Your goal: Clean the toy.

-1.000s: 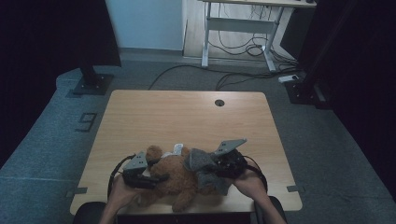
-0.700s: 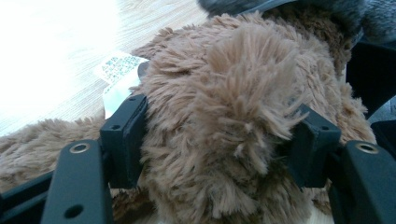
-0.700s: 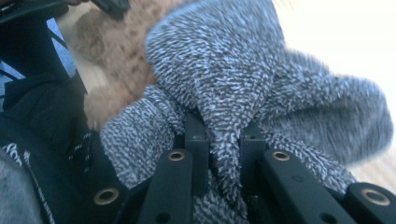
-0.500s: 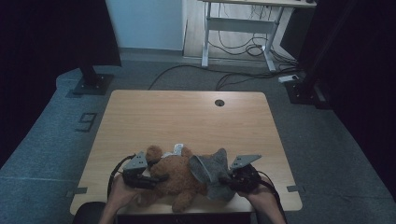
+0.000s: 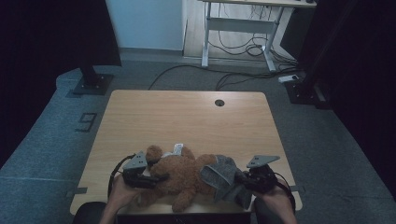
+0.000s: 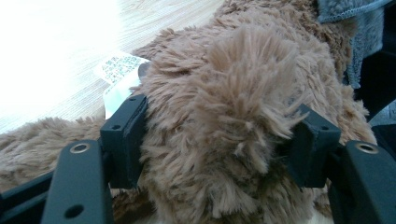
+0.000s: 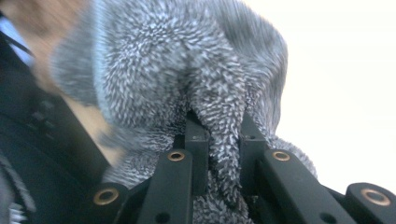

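A brown teddy bear (image 5: 180, 173) lies on its side near the front edge of the wooden table (image 5: 187, 116). A white label (image 5: 178, 148) sticks out behind it. My left gripper (image 5: 159, 177) is shut on a thick part of the bear. In the left gripper view its pads (image 6: 125, 135) press into the fur (image 6: 233, 84), beside the label (image 6: 119, 74). A grey fleece garment (image 5: 219, 175) covers the bear's right end. My right gripper (image 5: 239, 181) is shut on a fold of it. The right gripper view shows that fold (image 7: 187, 65) pinched between my right gripper's (image 7: 223, 135) near-closed jaws.
The table has a round cable hole (image 5: 219, 102) near its far edge. Both hands sit at the table's front edge. On the floor beyond stand a black stand base (image 5: 93, 84), a white desk frame (image 5: 238, 32) and loose cables (image 5: 243, 49).
My right gripper has moved to the right and slightly down toward the front edge, drawing the grey garment with it. The left gripper and the bear have stayed put.
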The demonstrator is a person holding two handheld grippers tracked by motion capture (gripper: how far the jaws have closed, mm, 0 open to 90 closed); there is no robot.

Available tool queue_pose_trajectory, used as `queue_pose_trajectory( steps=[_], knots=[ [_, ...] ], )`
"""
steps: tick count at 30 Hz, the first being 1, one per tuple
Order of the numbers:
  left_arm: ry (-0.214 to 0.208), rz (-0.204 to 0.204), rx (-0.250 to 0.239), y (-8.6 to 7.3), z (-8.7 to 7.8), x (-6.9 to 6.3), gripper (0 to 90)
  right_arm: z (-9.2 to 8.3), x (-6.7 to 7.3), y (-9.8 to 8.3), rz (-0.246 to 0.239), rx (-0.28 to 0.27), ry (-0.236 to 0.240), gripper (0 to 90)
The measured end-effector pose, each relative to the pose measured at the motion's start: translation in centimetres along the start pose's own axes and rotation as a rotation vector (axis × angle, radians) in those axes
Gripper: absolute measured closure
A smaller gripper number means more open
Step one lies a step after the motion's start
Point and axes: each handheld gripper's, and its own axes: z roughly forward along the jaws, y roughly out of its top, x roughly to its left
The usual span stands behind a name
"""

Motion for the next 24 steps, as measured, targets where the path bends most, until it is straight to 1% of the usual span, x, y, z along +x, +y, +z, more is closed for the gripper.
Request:
queue_pose_trajectory(
  steps=[3, 5, 7, 9, 11, 13, 16, 17, 19, 24],
  knots=[
    [0.001, -0.002, -0.001, 0.0, 0.0, 0.0, 31.3, -0.8, 1.2, 1.8, -0.039, -0.067, 0.054, 79.0],
    [0.001, -0.002, 0.000, 0.0, 0.0, 0.0, 31.3, -0.6, 2.4, 3.1, -0.075, -0.091, 0.096, 78.9],
    [0.002, -0.002, 0.000, 0.0, 0.0, -0.1, 31.3, 0.2, 3.8, 4.3, -0.121, -0.094, 0.131, 78.9],
    [0.001, -0.002, 0.000, 0.0, 0.0, 0.0, 31.3, 1.5, 5.2, 5.1, -0.157, -0.087, 0.171, 78.9],
    [0.001, -0.003, 0.000, 0.0, 0.0, 0.0, 31.3, 3.1, 6.5, 5.5, -0.196, -0.057, 0.190, 78.8],
    [-0.001, -0.003, 0.000, 0.0, 0.0, 0.0, 31.4, 4.7, 7.3, 5.4, -0.213, -0.016, 0.197, 78.7],
    [-0.004, -0.003, 0.000, -0.1, 0.0, 0.0, 31.5, 6.4, 7.7, 4.5, -0.226, 0.032, 0.187, 78.8],
    [-0.006, -0.003, 0.000, -0.1, 0.0, 0.0, 31.6, 6.6, 7.7, 4.1, -0.228, 0.042, 0.179, 78.8],
    [-0.009, -0.003, 0.001, -0.1, 0.0, 0.0, 31.7, 6.8, 7.4, 3.4, -0.211, 0.049, 0.180, 78.8],
    [-0.014, -0.004, 0.001, -0.1, 0.0, 0.1, 31.9, 6.6, 6.7, 1.7, -0.188, 0.066, 0.178, 78.9]
  ],
)
